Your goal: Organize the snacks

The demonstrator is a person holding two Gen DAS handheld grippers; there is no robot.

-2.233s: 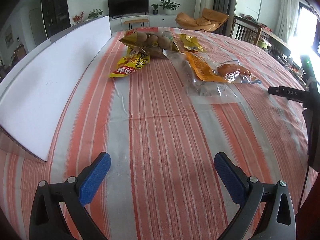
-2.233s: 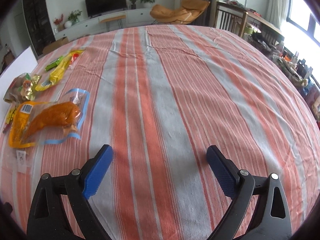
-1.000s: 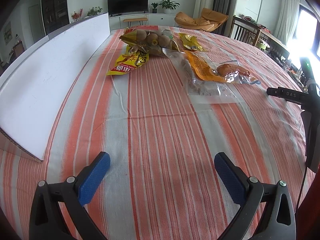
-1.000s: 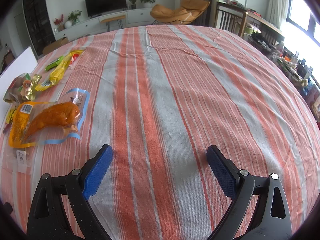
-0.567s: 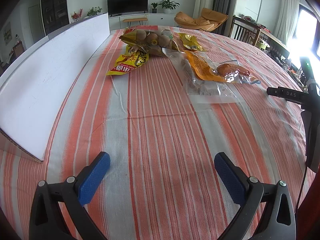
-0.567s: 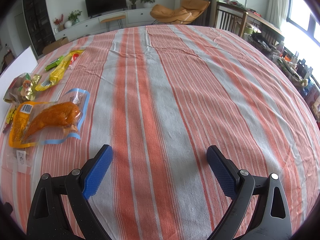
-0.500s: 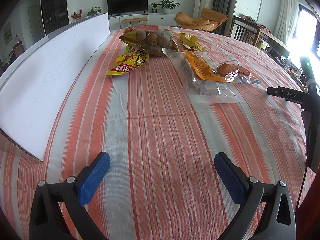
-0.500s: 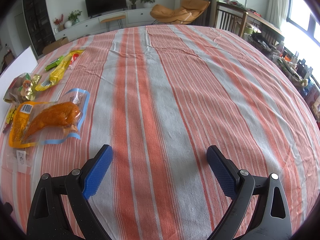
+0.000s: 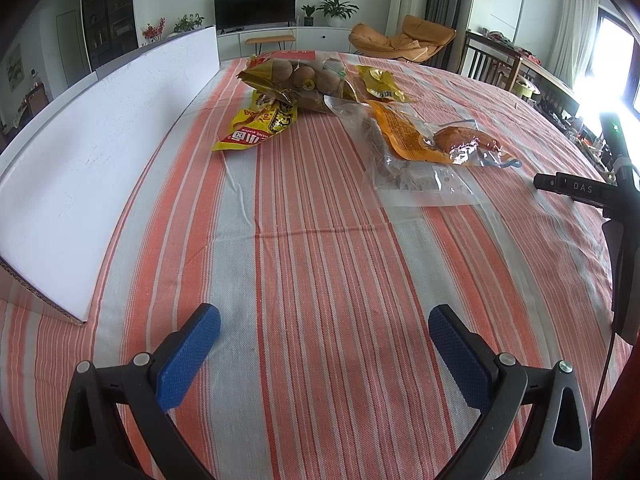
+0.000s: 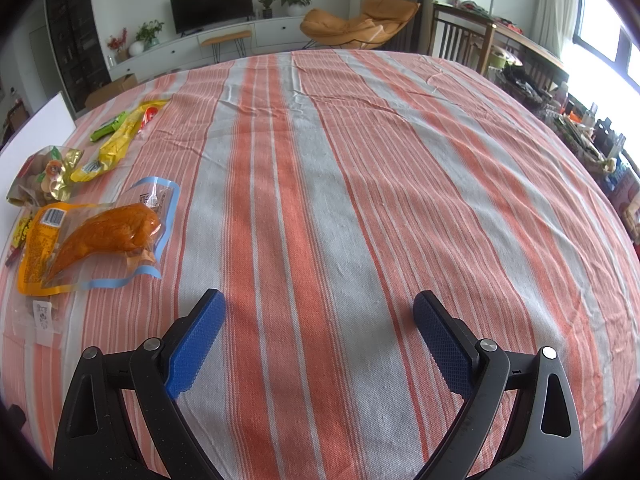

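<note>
Both grippers sit low over the orange-and-grey striped tablecloth (image 9: pixel 320 264), pointing forward across the table, level, neither touching any snack.

Left gripper (image 9: pixel 324 344): blue-padded jaws spread wide, nothing between them, bare cloth under them. Right gripper (image 10: pixel 318 332): same, jaws wide apart and empty over bare cloth.

Snacks lie loose in a cluster well ahead of the left gripper, to the far left in the right wrist view. Clear vacuum pouch with an orange-brown meat piece and orange label (image 10: pixel 100 240) lies flat, closest to the right gripper. Under and beside it a clear plastic bag of brownish pieces (image 9: pixel 404 164). Behind that, a gold foil bag of round brown items (image 9: pixel 304 80), partly overlapping a yellow printed snack packet (image 9: pixel 256 128). Another small yellow wrapper (image 9: pixel 380 84) sits just beside the gold bag.

A white flat-sided cardboard box (image 9: pixel 92 152) stands along the left edge of the table, near the snacks; its inside is not visible.
</note>
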